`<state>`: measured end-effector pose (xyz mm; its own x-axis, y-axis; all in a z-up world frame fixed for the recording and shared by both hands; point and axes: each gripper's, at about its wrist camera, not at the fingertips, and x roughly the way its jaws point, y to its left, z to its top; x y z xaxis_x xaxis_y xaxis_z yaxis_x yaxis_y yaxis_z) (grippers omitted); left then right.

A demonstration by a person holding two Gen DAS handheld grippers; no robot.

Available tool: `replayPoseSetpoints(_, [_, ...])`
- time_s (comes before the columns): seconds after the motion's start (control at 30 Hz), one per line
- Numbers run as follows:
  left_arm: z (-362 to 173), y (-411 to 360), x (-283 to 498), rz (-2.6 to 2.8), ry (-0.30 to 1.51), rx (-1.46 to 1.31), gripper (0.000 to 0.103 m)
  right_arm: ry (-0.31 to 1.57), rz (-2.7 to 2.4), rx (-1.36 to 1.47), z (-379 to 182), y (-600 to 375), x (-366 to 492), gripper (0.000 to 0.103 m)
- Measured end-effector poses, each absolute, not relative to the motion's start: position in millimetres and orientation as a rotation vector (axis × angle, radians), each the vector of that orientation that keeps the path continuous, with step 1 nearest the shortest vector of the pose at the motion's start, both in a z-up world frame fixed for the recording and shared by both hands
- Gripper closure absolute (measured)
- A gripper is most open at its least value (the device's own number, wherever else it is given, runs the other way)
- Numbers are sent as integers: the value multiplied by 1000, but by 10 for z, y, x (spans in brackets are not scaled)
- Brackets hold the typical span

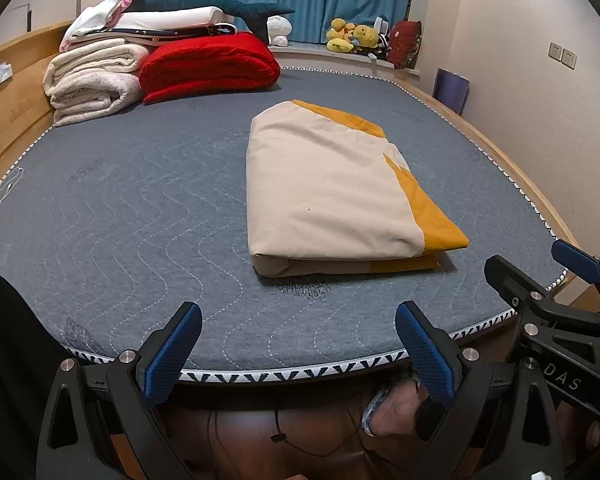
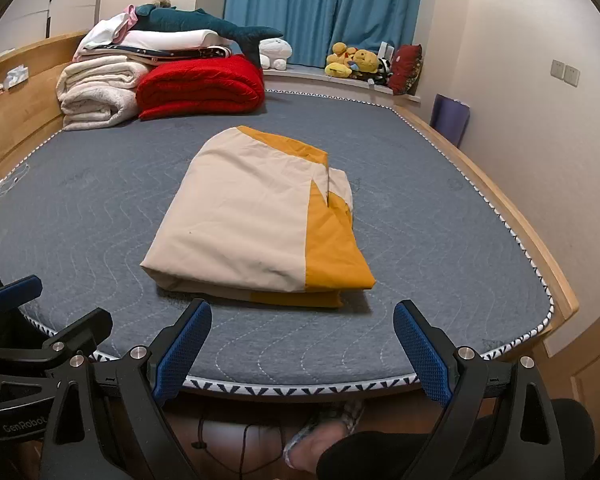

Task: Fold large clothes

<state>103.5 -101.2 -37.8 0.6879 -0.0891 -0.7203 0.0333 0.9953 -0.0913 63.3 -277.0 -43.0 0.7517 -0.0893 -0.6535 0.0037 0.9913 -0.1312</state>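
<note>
A beige and orange cloth (image 1: 332,188) lies folded into a compact rectangle on the grey quilted mattress (image 1: 132,208); it also shows in the right wrist view (image 2: 256,220). My left gripper (image 1: 300,344) is open and empty, held at the mattress's near edge, short of the cloth. My right gripper (image 2: 302,344) is open and empty, also at the near edge, just in front of the cloth. The right gripper shows at the right of the left wrist view (image 1: 540,276). The left gripper shows at the left of the right wrist view (image 2: 52,304).
Folded red blanket (image 1: 210,66) and stacked white blankets (image 1: 96,76) with a blue plush shark (image 1: 220,2) sit at the far left. Wooden bed frame (image 1: 8,116) runs along the left. Plush toys (image 1: 354,36) sit on the window ledge. My foot (image 1: 392,408) is on the floor below.
</note>
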Motion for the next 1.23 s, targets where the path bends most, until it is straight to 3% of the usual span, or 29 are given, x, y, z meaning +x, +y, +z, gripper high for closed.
replayPoseSetpoints(1.23, [-391, -1020, 1062, -68, 821, -90, 4, 722, -45, -128, -413, -2815, 682, 11])
